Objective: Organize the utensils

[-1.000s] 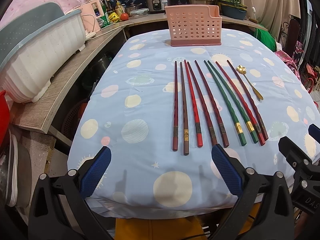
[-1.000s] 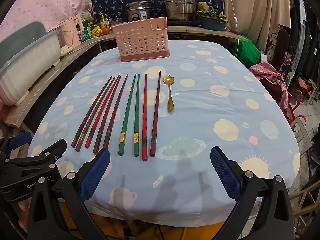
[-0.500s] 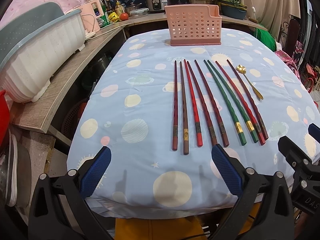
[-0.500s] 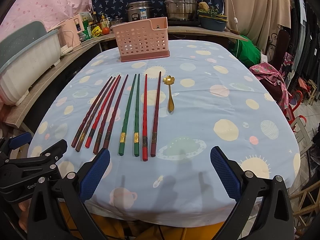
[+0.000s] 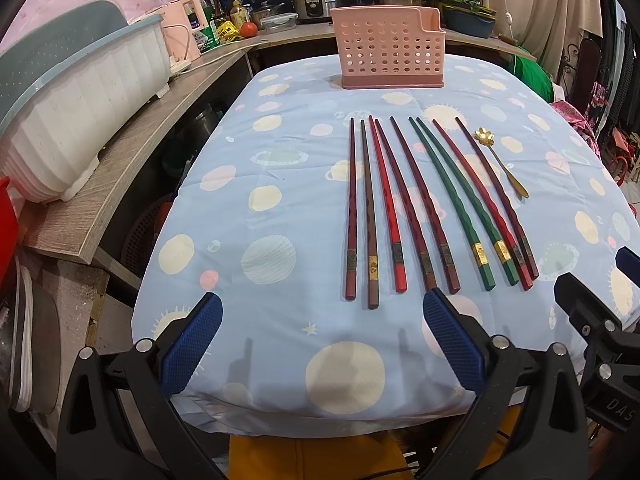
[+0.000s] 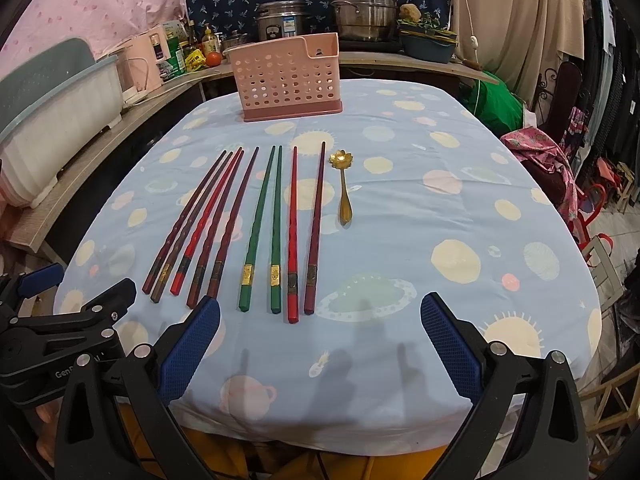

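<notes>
The left tool (image 5: 322, 340) hangs over the near edge of the tabletop (image 5: 280, 184) with its blue-padded fingers (image 5: 192, 344) spread wide and nothing between them. The right tool (image 6: 320, 340) hovers beside it in the same way, fingers apart and empty; each tool shows at the margin of the other's view.

Just beyond the fingertips, nine chopsticks (image 6: 256, 224) lie side by side on the planet-print cloth, thick ends toward the tools and tips pointing away. From the left: five in dark red, brown and bright red, then a green pair (image 5: 460, 204), then two more red ones. To their right, near the tips, lies a small gold spoon (image 6: 344, 184) with a flower-shaped bowl.

Farther back, well apart from the row, a pink perforated utensil holder (image 5: 390, 54) stands upright on the tabletop.
</notes>
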